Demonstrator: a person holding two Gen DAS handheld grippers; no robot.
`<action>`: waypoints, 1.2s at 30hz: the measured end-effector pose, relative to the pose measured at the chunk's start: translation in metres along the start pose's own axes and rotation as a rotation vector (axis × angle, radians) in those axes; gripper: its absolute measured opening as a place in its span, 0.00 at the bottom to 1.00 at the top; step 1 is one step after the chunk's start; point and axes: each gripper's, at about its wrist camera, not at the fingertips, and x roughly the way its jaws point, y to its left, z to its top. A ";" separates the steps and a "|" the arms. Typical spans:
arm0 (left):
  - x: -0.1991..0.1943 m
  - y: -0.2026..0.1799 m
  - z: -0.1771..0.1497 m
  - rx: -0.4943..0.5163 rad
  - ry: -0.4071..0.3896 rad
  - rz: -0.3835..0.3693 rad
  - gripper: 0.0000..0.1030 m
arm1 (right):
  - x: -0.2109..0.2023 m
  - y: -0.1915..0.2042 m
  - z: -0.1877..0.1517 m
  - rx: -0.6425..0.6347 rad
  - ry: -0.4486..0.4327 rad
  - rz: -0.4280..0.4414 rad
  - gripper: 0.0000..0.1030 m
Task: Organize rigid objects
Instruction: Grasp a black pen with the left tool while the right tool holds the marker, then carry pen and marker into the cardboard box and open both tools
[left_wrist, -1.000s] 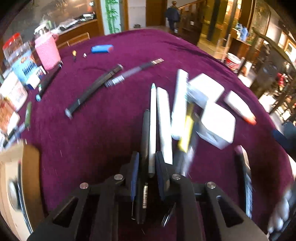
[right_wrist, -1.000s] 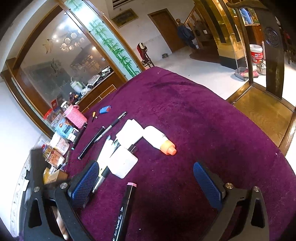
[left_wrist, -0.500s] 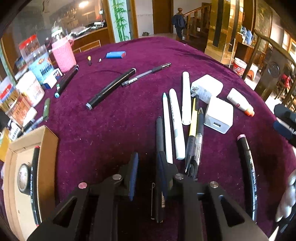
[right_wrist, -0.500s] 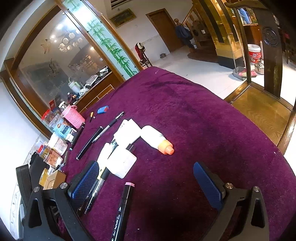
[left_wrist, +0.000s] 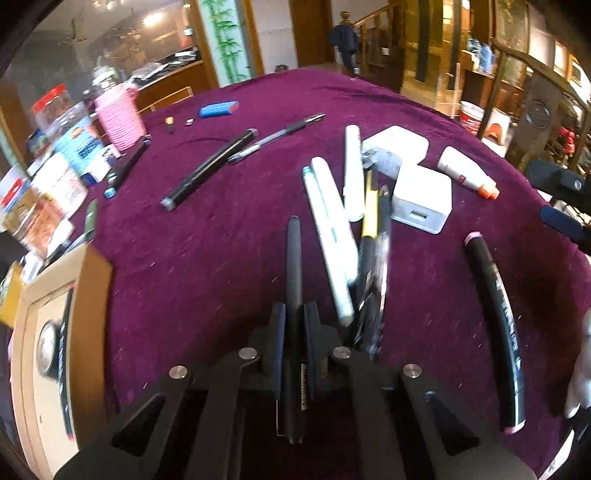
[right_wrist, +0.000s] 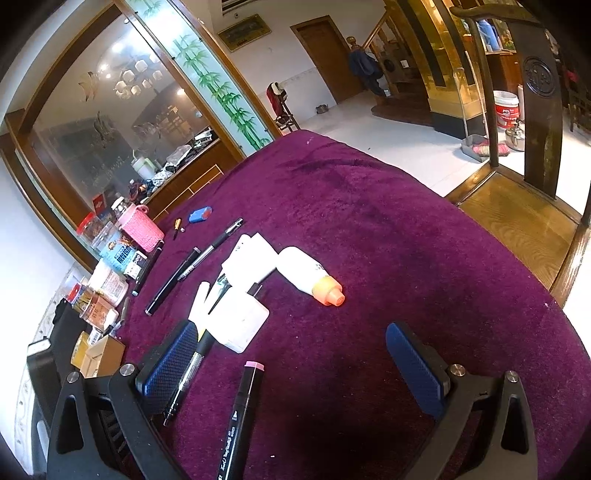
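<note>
left gripper: fingers pinching slim black pen, lifted over purple velvet table | right gripper: fingers spread wide, holding nothing, above black pink-capped marker

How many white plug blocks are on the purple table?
2. One white plug block lies beside the pens; the other white plug block lies just behind it, near the orange-capped tube. None looks hidden.

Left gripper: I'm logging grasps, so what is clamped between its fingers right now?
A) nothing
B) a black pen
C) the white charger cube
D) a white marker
B: the left gripper has its fingers closed on the black pen, whose barrel runs forward between them.
</note>
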 end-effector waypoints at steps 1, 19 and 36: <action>-0.003 0.000 -0.003 -0.009 -0.005 0.009 0.09 | 0.000 0.000 0.000 -0.002 0.001 -0.003 1.00; -0.080 0.021 -0.037 -0.113 -0.157 0.120 0.09 | 0.010 0.069 -0.042 -0.282 0.231 -0.034 0.93; -0.120 0.079 -0.075 -0.280 -0.213 0.080 0.09 | 0.012 0.095 -0.070 -0.367 0.270 -0.052 0.16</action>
